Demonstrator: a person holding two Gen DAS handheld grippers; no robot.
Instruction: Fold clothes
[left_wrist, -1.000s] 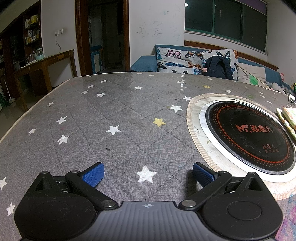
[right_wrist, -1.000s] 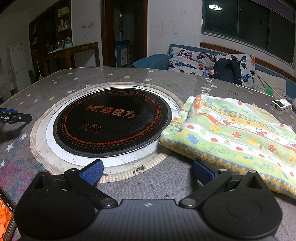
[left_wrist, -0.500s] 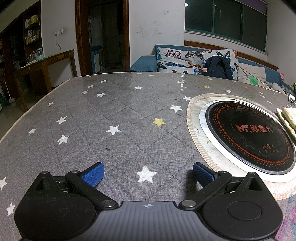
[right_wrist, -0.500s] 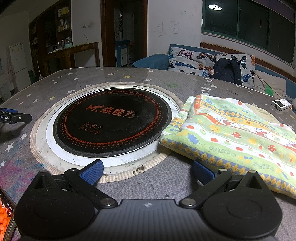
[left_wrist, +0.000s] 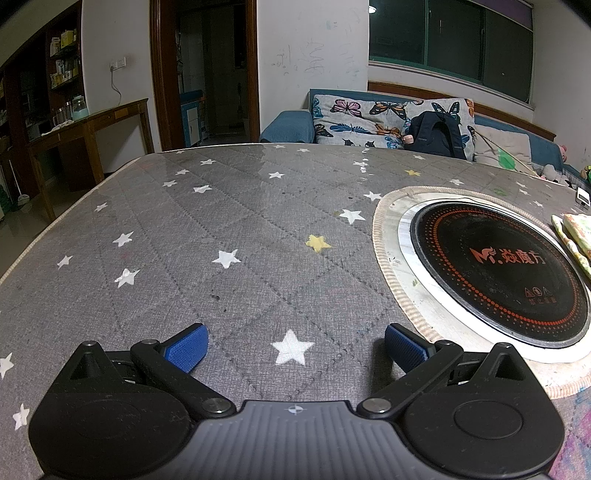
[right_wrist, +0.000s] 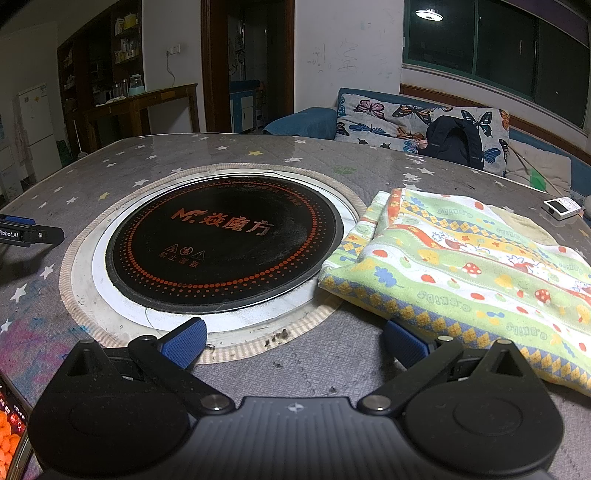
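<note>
Lying folded cloth beside right fingers

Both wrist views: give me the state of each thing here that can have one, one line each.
left gripper: open, empty, over bare tablecloth.
right gripper: open, empty, at the cloth's near edge.
patterned cloth: folded into layers, lying flat on the table, right of the cooktop, ungripped.
induction cooktop: set into the table, nothing on it; whether powered, cannot tell.
phone: screen lit, at the table's near left edge.
</note>
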